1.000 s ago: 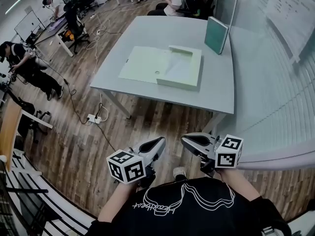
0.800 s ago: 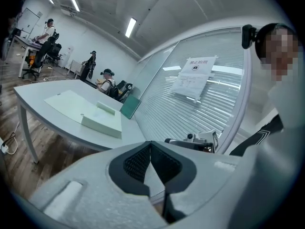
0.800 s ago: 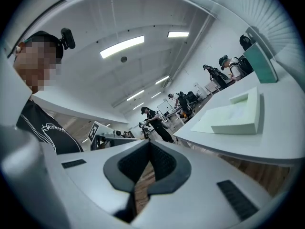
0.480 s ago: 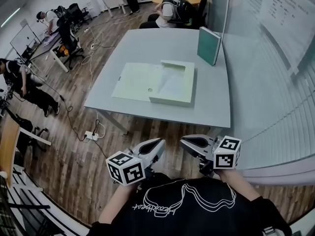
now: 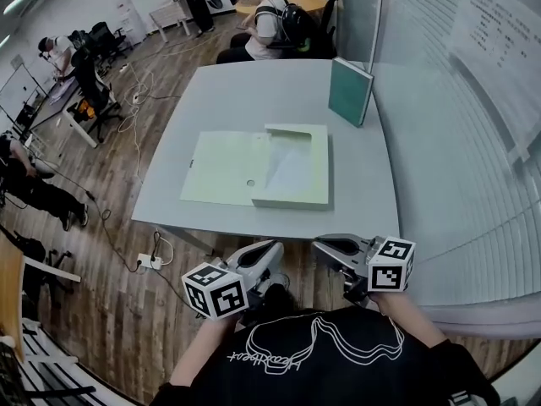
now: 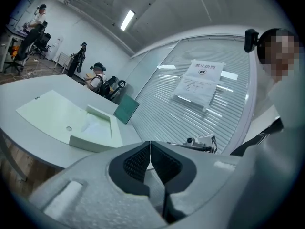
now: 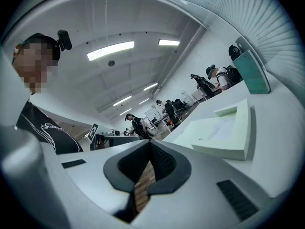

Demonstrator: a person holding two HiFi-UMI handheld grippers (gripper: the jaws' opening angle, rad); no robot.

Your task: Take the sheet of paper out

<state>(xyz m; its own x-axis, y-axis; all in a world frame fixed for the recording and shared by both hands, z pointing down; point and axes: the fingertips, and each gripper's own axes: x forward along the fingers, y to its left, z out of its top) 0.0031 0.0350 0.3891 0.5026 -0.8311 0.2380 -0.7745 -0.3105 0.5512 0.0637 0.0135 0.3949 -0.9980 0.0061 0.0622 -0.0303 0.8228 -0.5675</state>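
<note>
Paper (image 5: 292, 166) lies in the open box (image 5: 287, 201), well beyond left claw (image 5: 275, 245) and right claw (image 5: 319, 244), both closed.

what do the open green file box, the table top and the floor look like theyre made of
File box: pale green and matte, with a stiff flat lid and crisp folded edges; probably plastic sheet or coated card, the look leaves it open.
Table top: smooth, even light grey with a soft sheen; likely laminate.
Floor: brown planks with streaky grain; wood or a wood-look laminate.
</note>
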